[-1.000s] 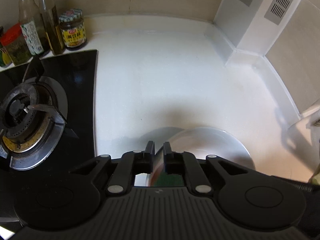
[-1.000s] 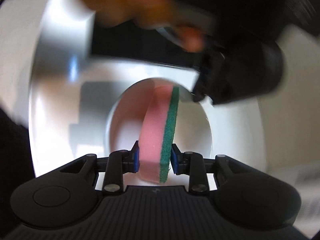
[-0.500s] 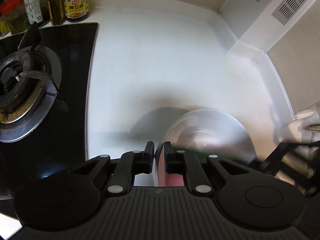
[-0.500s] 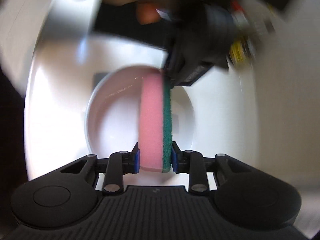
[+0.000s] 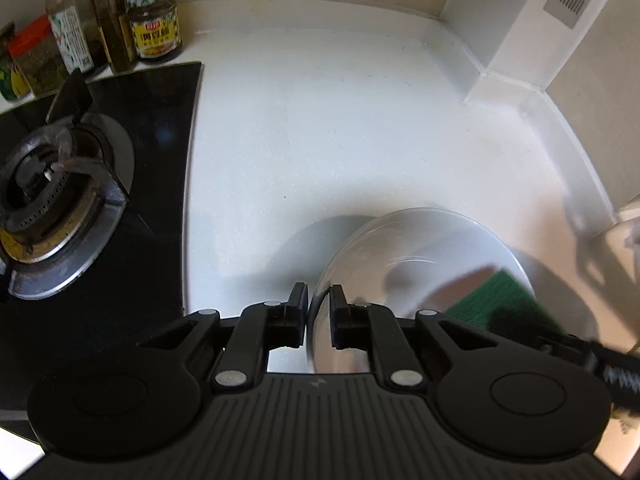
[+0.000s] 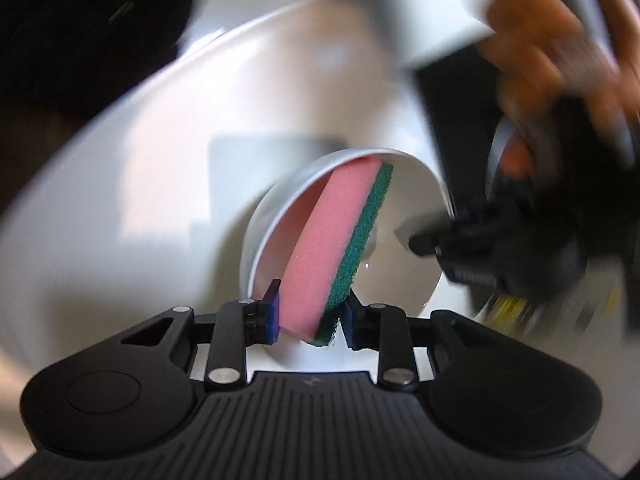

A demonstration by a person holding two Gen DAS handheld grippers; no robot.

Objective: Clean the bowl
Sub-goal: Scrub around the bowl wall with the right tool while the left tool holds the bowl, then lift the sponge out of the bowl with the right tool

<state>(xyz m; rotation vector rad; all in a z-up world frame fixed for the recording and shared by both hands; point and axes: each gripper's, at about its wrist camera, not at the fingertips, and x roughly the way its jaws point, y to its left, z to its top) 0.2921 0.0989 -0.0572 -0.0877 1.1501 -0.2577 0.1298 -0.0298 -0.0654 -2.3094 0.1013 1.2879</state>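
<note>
- Shallow white ceramic bowl sits on the white countertop, to the right of the black glass gas hob.
- Left gripper: bowl's near rim passes between its two black fingers. Jaws are opening at this moment; gap is narrow and the rim is inside it. Pads appear to touch the rim on both sides.
- Right gripper: clamped on a pink sponge with a green scouring layer. Blue-padded finger presses the pink face, the other finger meets the green face. Sponge stands on edge, tilted to the right.
- In the right wrist view the sponge's far end reaches down into the flat circular bottom of the bowl; contact with the bottom cannot be confirmed. Bowl wall heavily motion-blurred.
- In the left wrist view the green face of the sponge lies over the bowl's right side, blurred, with the dark body of the right gripper behind it.
- A person's hand on the left gripper's body shows at upper right in the right wrist view, blurred.
- Behind the hob, against the wall: glass bottles and a jar with a yellow label. Round burner at left.
</note>
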